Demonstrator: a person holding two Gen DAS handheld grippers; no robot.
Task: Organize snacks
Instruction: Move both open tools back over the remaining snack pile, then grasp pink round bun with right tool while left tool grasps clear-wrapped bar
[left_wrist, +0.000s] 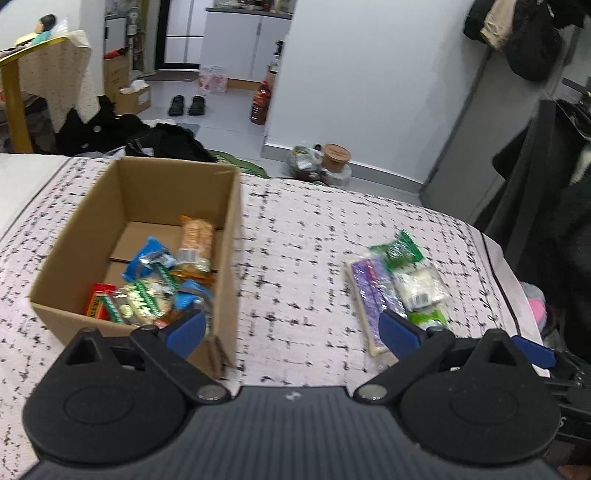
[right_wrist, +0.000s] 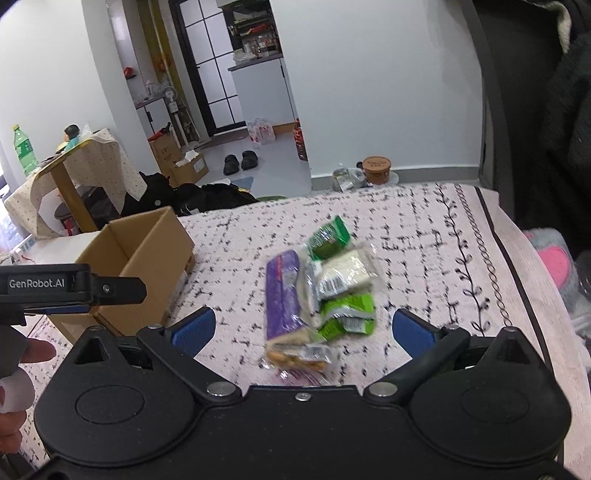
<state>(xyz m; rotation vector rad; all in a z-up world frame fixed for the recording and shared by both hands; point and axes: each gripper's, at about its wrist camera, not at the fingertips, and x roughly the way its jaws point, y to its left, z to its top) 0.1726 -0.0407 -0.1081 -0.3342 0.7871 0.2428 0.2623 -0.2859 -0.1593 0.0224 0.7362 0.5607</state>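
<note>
Left wrist view: your left gripper (left_wrist: 293, 330) is hovering wide open and holding nothing, its blue fingers (left_wrist: 186, 328) spreading across the lower middle of the frame. At centre left a cardboard box (left_wrist: 231, 221) is sitting on the patterned bed cover (left_wrist: 295, 240), and snack packets are lying inside it: a blue packet (left_wrist: 147, 258), an orange-wrapped cracker pack (left_wrist: 195, 240), a green-and-white packet (left_wrist: 147, 299) and a red packet (left_wrist: 96, 304). At centre right a loose pile is lying on the cover, well apart from the box: a purple packet (left_wrist: 369, 288), a clear-wrapped white snack (left_wrist: 421, 286) touching it, and green packets (left_wrist: 400, 249) above and below the white one.

Right wrist view: your right gripper (right_wrist: 303, 330) is also gaping fully with nothing between its fingers (right_wrist: 413, 332). The same pile is lying at frame centre just beyond them, the purple packet (right_wrist: 284, 295) beside the white snack (right_wrist: 343, 277) and the green packets (right_wrist: 328, 238). The box (right_wrist: 147, 251) is standing at middle left. Your left gripper's body and a hand (right_wrist: 22, 365) are showing at the left edge.
</note>
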